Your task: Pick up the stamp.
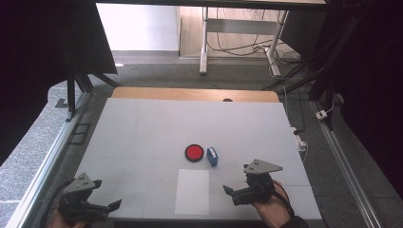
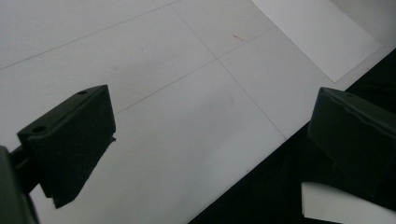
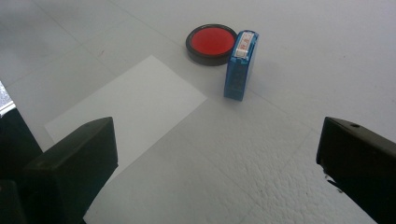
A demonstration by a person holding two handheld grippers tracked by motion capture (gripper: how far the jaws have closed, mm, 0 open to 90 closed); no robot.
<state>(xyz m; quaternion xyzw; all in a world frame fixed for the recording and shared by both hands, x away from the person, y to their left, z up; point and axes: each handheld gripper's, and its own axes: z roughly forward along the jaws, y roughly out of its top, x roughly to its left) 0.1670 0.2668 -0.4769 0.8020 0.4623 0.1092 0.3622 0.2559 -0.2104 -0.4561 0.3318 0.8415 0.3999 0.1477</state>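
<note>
The blue stamp (image 1: 212,156) lies on the grey table (image 1: 142,128), touching or almost touching the round red ink pad (image 1: 194,152) on its 9 o'clock side. A white paper sheet (image 1: 192,191) lies just below them, toward 6 o'clock.

The right gripper (image 1: 234,195) hovers near the table's front edge, at about 5 o'clock from the stamp. Its 2 jaws are spread wide with nothing between them. The left gripper (image 1: 113,206) waits far off at 8 o'clock, jaws also wide apart and holding nothing.

What could go wrong? The stamp sits so close to the pad that a jaw could bump the pad and push it away. The stamp is small, so a crooked grab might tip it or let it slip out.

Nothing blocks the way between the right gripper and the stamp.
</note>
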